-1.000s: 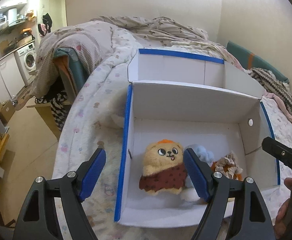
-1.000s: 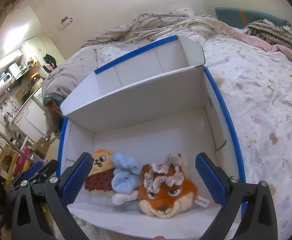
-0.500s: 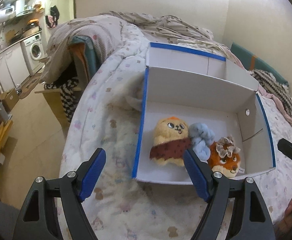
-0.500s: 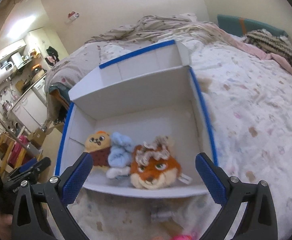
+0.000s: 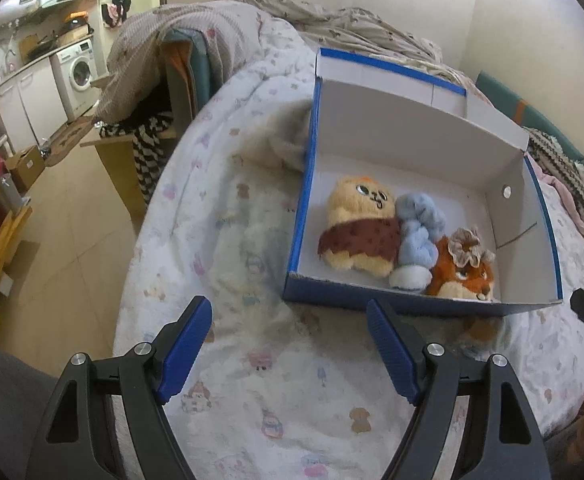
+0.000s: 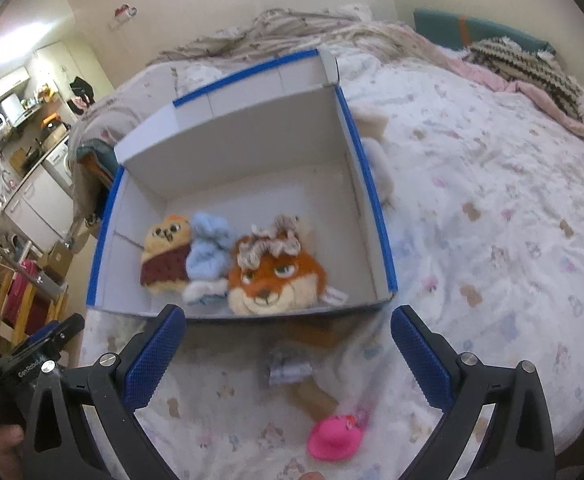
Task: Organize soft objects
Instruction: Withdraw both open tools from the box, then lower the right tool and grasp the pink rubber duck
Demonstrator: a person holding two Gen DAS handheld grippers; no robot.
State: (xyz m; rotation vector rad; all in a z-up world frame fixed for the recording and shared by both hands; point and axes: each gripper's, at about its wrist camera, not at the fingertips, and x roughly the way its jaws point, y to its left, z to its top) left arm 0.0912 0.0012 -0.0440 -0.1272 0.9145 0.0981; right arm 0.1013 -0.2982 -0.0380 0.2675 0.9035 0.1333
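Observation:
A white box with blue edges [image 5: 412, 128] [image 6: 251, 136] lies open on the bed. Inside it sit a yellow plush with a brown cape [image 5: 360, 228] [image 6: 163, 256], a light blue soft toy [image 5: 416, 240] [image 6: 207, 252] and an orange fox plush [image 5: 464, 272] [image 6: 275, 276]. A brown plush with a pink hat [image 6: 332, 436] lies on the bed in front of the box, between my right gripper's fingers. My left gripper [image 5: 287, 348] is open and empty, in front of the box. My right gripper [image 6: 287, 356] is open and empty above the brown plush.
The bed [image 5: 231, 240] has a white patterned cover [image 6: 492, 220]. A pale plush [image 6: 376, 148] lies beside the box's right wall. Crumpled blankets [image 5: 195, 36] pile at the far end. The floor, a cardboard box [image 5: 25, 164] and a washing machine [image 5: 77, 72] are to the left.
Both grippers have pulled back and up from the box, still open. The box looks smaller and the bed in front of it, with the pink-hatted plush, has come into view.

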